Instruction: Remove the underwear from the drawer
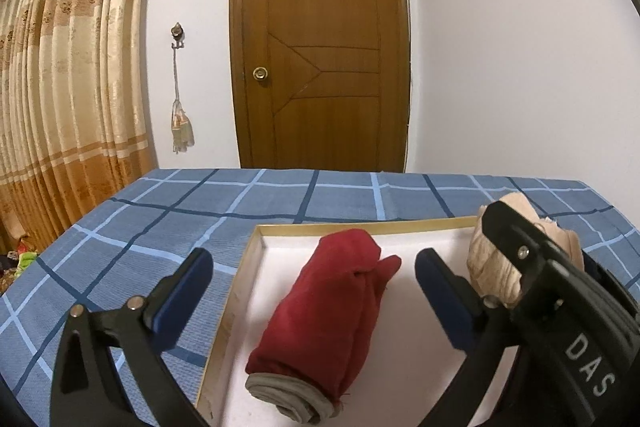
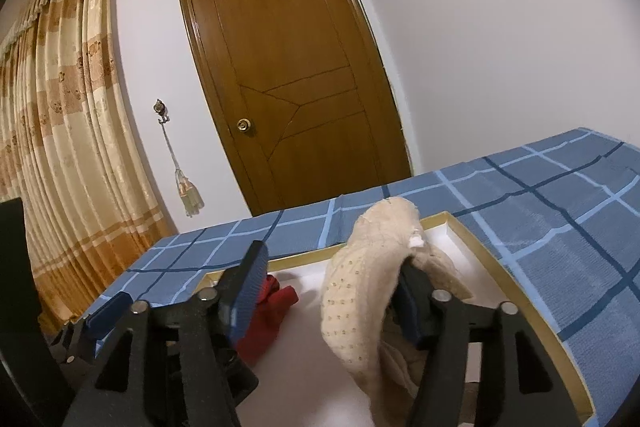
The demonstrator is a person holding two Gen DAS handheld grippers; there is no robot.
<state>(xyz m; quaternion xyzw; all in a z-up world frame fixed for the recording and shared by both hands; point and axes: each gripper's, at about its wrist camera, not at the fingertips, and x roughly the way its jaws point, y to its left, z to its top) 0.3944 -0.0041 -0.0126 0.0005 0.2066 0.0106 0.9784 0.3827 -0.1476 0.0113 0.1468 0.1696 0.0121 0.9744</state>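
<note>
A shallow white drawer with a pale wooden rim lies on a blue checked cloth. A rolled red underwear with a grey waistband lies in it, between the wide-apart fingers of my left gripper, which is open and not pressing on the roll. A beige knitted underwear stands bunched over the right finger of my right gripper. The left finger stands clear of it with white drawer floor showing in the gap, so the gripper is open. From the left wrist view the beige underwear sits behind a right-gripper finger.
The blue checked cloth spreads to the left, the right and behind the drawer rim. Beyond it are a brown wooden door, a white wall and a beige-orange curtain on the left.
</note>
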